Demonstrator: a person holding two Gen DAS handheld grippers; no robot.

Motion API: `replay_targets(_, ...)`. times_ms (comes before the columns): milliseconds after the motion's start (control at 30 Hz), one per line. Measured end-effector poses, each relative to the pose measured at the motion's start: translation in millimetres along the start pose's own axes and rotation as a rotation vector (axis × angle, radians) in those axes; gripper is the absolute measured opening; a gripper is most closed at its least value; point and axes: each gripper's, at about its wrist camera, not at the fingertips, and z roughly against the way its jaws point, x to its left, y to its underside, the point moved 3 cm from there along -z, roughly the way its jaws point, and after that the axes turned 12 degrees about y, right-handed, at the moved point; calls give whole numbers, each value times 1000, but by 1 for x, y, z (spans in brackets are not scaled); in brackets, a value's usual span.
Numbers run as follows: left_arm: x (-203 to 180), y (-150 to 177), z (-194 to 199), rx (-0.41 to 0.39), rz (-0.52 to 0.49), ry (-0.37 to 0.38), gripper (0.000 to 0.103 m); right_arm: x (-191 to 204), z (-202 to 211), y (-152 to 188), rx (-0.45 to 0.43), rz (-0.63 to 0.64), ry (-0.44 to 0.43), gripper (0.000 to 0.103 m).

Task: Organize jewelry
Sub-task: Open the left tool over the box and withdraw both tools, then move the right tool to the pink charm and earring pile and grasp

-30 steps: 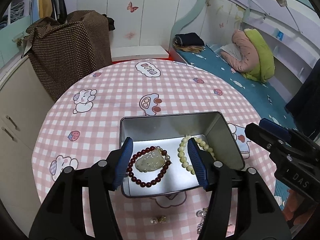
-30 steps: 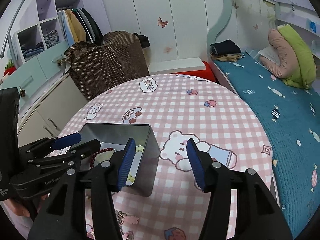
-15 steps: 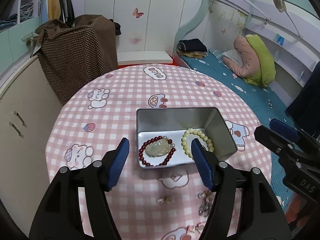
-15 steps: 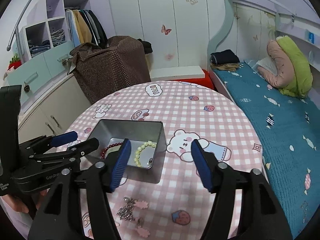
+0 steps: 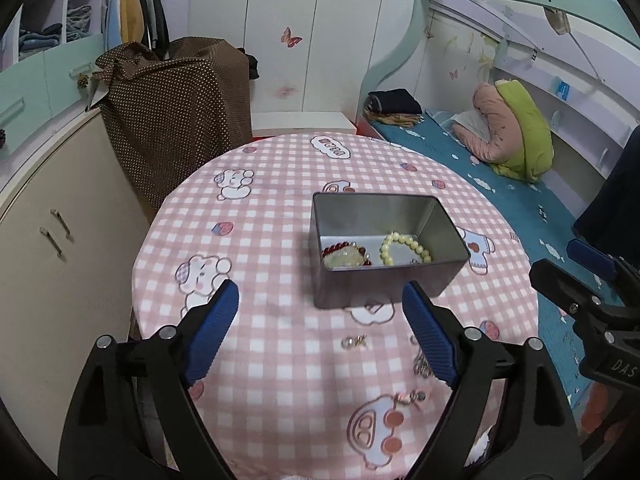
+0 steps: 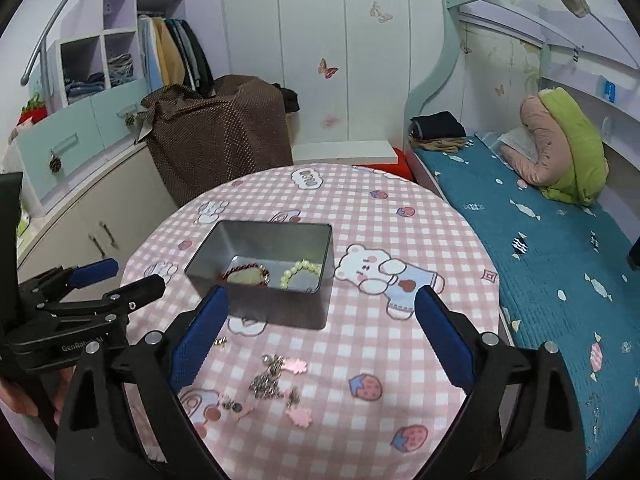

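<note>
1. The metal tin (image 5: 432, 276) sits open near the middle of the round table (image 5: 260, 240) with its pink checked cloth. Its grey walls are plain and dull, and the floor inside shines a little.
2. Inside the tin, the dark red bead bracelet (image 5: 347, 249) lies on the left half with a pale green pendant (image 5: 343, 259) resting in its ring. The cream bead bracelet (image 5: 405, 247) lies on the right half, beside the red one and apart from it.
3. Loose pieces lie on the cloth in front of the tin: a tangle of silver chain (image 6: 265, 378), pink charms (image 6: 299, 416) and a small gold earring (image 5: 354, 342). They are small and somewhat blurred, so I can't be sure what each one is.
4. The left gripper (image 5: 320, 336) hangs over the near edge of the table, jaws spread wide and empty.
5. The right gripper (image 6: 320, 334) is off to the right of it, also wide apart with nothing between its blue pads (image 6: 444, 340).
6. A second ago the left gripper's pads framed the tin's contents closely. Both grippers have since pulled back and up, so the tin now looks smaller and the scattered pieces have come into sight.
</note>
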Motion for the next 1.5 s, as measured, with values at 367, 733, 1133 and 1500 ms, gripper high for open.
replay_targets(367,12,28,6,41,21,-11,89,25,10,28,29,65,-43,92)
replay_targets(733,40,67,4,104,63,-18,90,66,-3,70,122,151,-115,81)
replay_targets(1133,57,86,4,127,79,1,90,85,-41,97,256,169,-103,51)
replay_targets(1500,50,90,-5,157,68,36,90,84,-41,97,225,189,-87,25)
